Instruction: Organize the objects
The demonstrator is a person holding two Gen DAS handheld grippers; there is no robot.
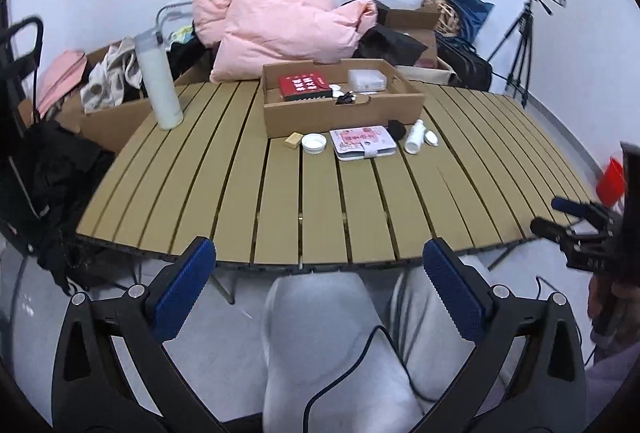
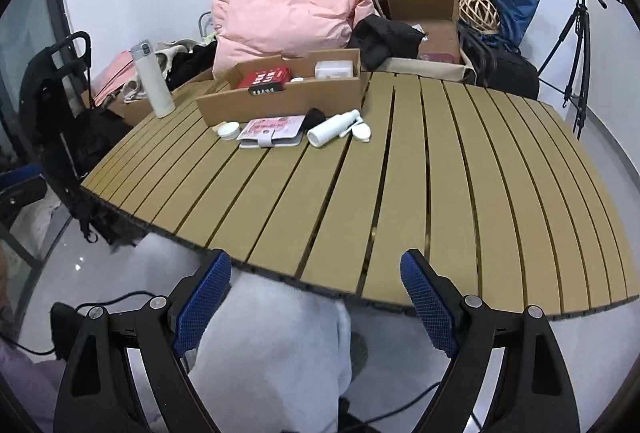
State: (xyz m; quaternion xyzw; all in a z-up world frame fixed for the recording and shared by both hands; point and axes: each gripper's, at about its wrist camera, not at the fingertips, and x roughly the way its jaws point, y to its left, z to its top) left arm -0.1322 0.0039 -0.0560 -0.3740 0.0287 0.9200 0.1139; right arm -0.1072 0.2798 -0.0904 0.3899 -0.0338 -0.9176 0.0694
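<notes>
Several small things lie in a row on the slatted counter (image 1: 320, 201) just in front of the cardboard box (image 1: 342, 111), likely staged there to be sorted into it: a tan block (image 1: 293, 141), a white lid (image 1: 314, 143), a pink wallet (image 1: 362, 143), a black object (image 1: 397, 129), a white bottle (image 1: 414, 137) and a small white case (image 1: 431, 137). The box already holds a red packet (image 1: 304, 85) and a clear container (image 1: 367, 79). Both the left gripper (image 1: 320, 293) and right gripper (image 2: 316, 305) hang off the near edge, fingers spread wide and holding nothing, seemingly poised before any reach.
</notes>
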